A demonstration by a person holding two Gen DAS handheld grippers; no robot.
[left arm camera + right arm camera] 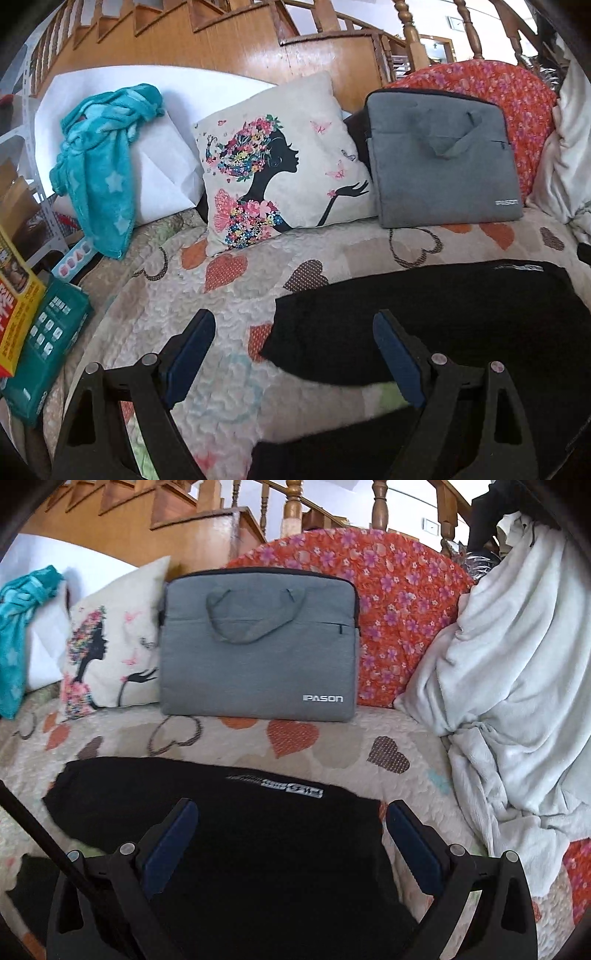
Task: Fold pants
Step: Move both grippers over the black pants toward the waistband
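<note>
Black pants (436,317) lie spread flat on a heart-patterned quilt (229,291), with a white printed label near their far edge (275,788). My left gripper (295,334) hovers open above the pants' left edge, one blue pad (186,362) over the quilt and the other over the black cloth. In the right wrist view my right gripper (291,821) stands open over the pants (240,830), its right pad (413,845) near the cloth's right edge. Nothing is held between either pair of pads.
A grey laptop bag (258,646) leans at the back beside a printed cushion (280,162) and an orange floral cushion (399,602). A teal star blanket (99,166) drapes on the left, a white blanket (517,672) heaps on the right. Boxes (40,339) stand at the quilt's left edge.
</note>
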